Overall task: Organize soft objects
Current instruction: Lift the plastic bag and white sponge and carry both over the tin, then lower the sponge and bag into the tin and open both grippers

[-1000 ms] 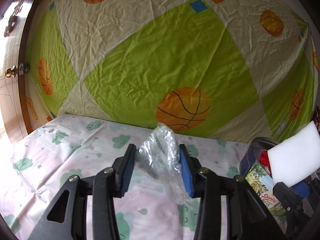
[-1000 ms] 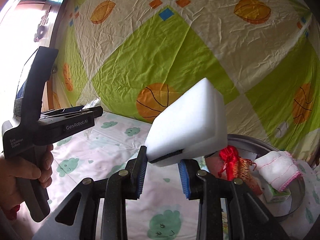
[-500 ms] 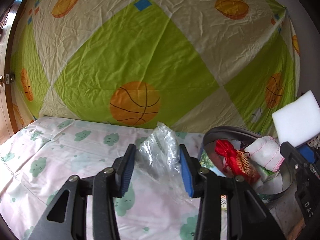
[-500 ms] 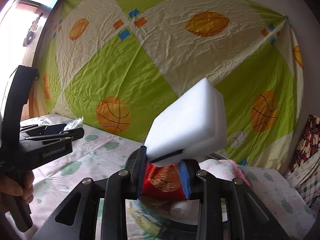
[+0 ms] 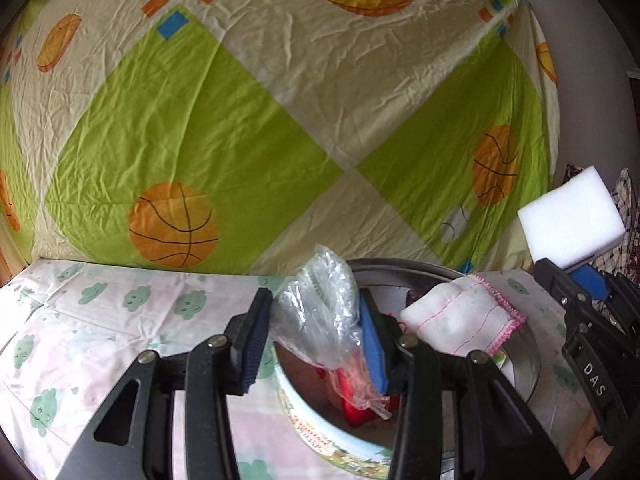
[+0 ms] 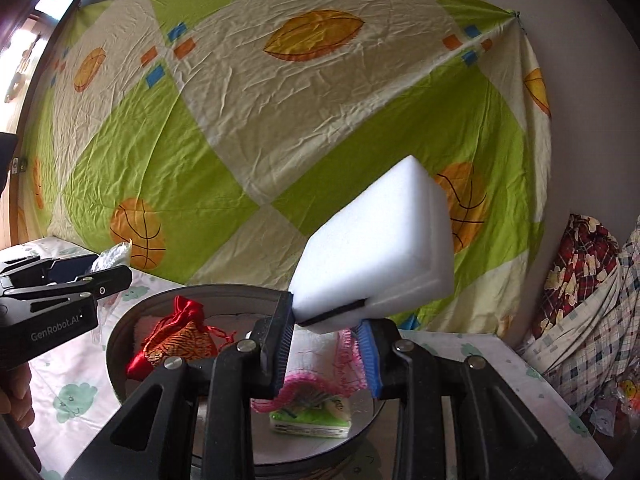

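Note:
My left gripper (image 5: 316,320) is shut on a crumpled clear plastic bag (image 5: 320,300), held above the near rim of a round metal tin (image 5: 320,436). Inside the tin lie a red pouch (image 6: 176,340), a white cloth with pink trim (image 5: 460,320) and a green pack (image 6: 312,420). My right gripper (image 6: 328,320) is shut on one edge of a white sponge block (image 6: 380,248), held over the tin. From the left wrist view the right gripper (image 5: 576,268) and its sponge (image 5: 572,220) hang to the right. The right wrist view shows the left gripper (image 6: 108,276) at the left with its bag (image 6: 112,256).
A wrinkled green and cream sheet with basketballs (image 5: 280,120) hangs behind. The table wears a pale cloth with green clouds (image 5: 100,320). Checked and patterned fabrics (image 6: 580,280) pile up at the far right. A person's hand (image 6: 16,392) grips the left tool.
Both grippers have swung to the right, carrying the bag and the sponge. The tin, earlier off to the right, now lies under both of them.

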{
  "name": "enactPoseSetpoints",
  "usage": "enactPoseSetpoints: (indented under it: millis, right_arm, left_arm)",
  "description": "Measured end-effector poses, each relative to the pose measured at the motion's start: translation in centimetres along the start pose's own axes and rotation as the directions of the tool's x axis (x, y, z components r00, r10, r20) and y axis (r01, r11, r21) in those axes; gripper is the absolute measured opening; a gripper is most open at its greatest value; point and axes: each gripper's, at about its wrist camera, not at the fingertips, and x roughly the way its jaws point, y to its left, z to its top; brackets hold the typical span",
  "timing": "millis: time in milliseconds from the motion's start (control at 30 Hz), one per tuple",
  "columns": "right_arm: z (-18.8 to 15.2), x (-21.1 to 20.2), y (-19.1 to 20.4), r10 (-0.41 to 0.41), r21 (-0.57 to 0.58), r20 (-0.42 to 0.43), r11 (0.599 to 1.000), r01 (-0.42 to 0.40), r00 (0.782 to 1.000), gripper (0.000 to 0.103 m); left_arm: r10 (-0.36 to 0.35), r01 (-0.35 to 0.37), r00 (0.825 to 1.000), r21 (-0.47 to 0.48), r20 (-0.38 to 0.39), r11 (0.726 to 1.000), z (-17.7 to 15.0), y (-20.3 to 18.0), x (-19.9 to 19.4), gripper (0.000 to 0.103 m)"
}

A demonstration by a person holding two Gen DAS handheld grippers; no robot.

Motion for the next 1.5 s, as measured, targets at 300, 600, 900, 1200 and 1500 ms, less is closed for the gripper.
enactPoseSetpoints:
  millis: [300,600,900,1200,1500]
  right_arm:
    - [-0.4,1.7,-2.0,-0.056,-0.029,-0.024,0.998,0.055,0.998,0.033]
    - [-1.0,3.3,-2.4,-0.073,-0.057,-0.068,0.996,0.069,0.995,0.034]
    - [-1.3,4.3,-1.5,-0.062,-0.102,-0.093,0.993,0.052,0.994,0.034]
    - [-1.5,7.7,0.7,0.033,-0.151,-0.243,0.986,-0.072,0.969,0.034]
    - [-2.0,8.5,0.7,0.192,-0.070,-0.302,0.972,-0.223,0.934,0.037]
  left_arm:
    - [-0.059,0.059,0.997,0.005,-0.040,0.998,0.1,-4.3,2.3,0.042]
    - [-0.061,0.064,0.996,0.031,-0.071,0.997,-0.8,-5.3,3.5,0.042]
    - [-0.054,0.054,0.994,-0.004,-0.097,0.999,-1.0,-4.3,4.4,0.042]
    - [-0.019,0.017,0.988,-0.019,-0.152,1.000,-1.2,-3.4,5.6,0.042]
    - [0.002,-0.002,0.989,-0.001,-0.145,1.000,-1.1,-3.8,5.1,0.040]
